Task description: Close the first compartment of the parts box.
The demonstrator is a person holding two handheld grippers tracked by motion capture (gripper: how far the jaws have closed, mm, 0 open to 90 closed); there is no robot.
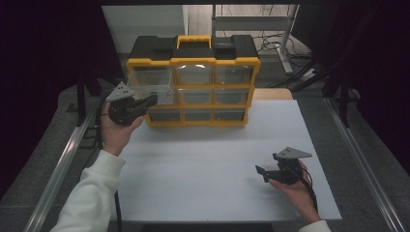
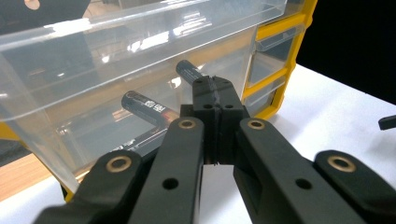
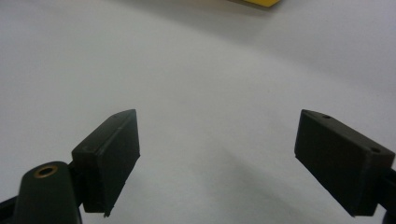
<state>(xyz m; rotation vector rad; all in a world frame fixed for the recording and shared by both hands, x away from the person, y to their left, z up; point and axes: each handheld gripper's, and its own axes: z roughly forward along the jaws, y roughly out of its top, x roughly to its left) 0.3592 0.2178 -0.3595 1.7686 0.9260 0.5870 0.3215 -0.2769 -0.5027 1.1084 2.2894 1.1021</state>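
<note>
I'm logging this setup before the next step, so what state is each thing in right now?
Yellow-and-black plastic drawer organiser: upright at the table's far edge.
Clear plastic top-left drawer: pulled out, the other drawers in.
Black cylindrical batteries: lying inside the pulled-out drawer.
Left gripper: jaws shut, tips against the drawer's front.
Right gripper: jaws open, nothing between them, over the white table top.

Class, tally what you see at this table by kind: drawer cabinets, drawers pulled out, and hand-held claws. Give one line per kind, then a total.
Drawer cabinet: 1
Pulled-out drawer: 1
Claws: 2, the left claw shut, the right claw open
Total: 4
</note>
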